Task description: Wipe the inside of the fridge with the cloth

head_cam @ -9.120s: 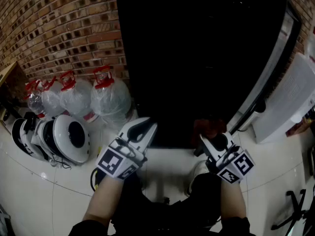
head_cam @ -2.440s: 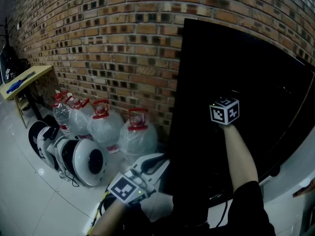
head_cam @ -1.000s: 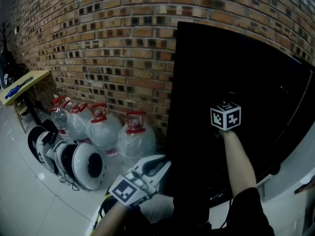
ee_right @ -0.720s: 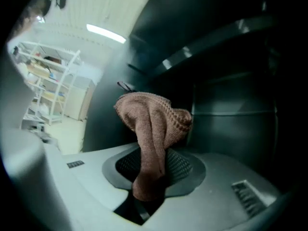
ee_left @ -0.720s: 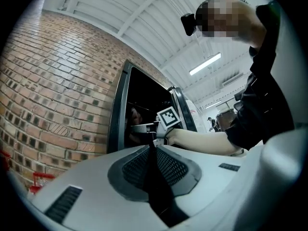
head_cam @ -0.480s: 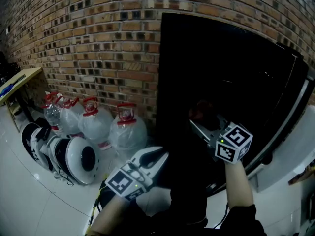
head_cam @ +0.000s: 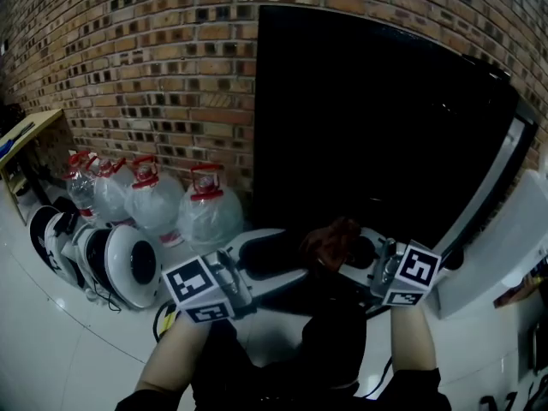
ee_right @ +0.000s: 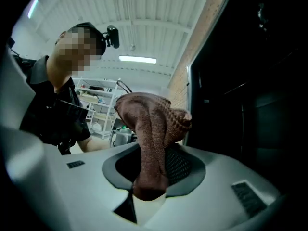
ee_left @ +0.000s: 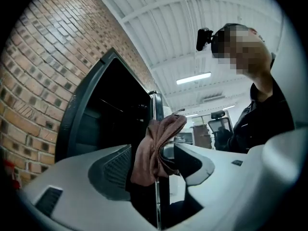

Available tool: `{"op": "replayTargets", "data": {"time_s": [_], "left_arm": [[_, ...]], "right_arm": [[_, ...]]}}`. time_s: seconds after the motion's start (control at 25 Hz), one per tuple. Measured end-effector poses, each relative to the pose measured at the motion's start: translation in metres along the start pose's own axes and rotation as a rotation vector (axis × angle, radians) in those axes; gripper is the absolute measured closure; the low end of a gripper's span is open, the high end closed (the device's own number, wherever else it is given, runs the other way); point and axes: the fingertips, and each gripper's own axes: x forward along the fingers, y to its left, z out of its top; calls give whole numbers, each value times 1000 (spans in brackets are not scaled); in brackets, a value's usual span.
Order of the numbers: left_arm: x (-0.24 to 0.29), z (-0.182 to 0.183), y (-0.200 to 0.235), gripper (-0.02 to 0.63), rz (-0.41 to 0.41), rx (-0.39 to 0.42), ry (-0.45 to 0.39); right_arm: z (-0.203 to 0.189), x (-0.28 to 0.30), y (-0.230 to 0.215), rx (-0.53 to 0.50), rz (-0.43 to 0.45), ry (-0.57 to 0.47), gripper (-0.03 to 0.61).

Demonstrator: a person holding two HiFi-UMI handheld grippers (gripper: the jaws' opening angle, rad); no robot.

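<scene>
In the head view the two pairs of tongs meet just below the middle, in front of the dark open fridge (head_cam: 385, 118), which fills the upper half from twelve to three o'clock. The right tongs (head_cam: 353, 251) come in from four o'clock and are clamped on the brown cloth (head_cam: 330, 240). Their own view shows the cloth (ee_right: 149, 129) pinched between the two pads and bunched up above the tongs (ee_right: 151, 162).

The left tongs (head_cam: 301, 255) reach in from seven o'clock, and their jaws have just been opening. In the left gripper view they stand wide apart (ee_left: 154, 153) with the cloth (ee_left: 156, 148) hanging between them, close against the left pad but not squeezed. So the cloth sits outside the fridge, between both tools and gripped by the right one only.

Water jugs (head_cam: 205, 214) with red caps stand on the white floor at nine o'clock, against the brick wall (head_cam: 128, 50). A round white appliance (head_cam: 120, 264) lies beside them toward eight o'clock. The fridge's pale door (head_cam: 505, 238) swings out at three o'clock.
</scene>
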Motion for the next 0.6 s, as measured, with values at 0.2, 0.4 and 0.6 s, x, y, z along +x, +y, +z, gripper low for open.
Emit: {"op": "replayTargets", "data": {"time_s": [0.2,0.4,0.6], "left_arm": [[25,-3,-24,262,-85,49,82],[30,-12,-35,265,-132,22,122],[33,-24,-40,285,-187,-39,156]], "right_arm": [[-6,1,25,-10,80,38,454],[-20,-1,30,-39,101,99,453],[-31,5,39,-79,149,119,453]]}}
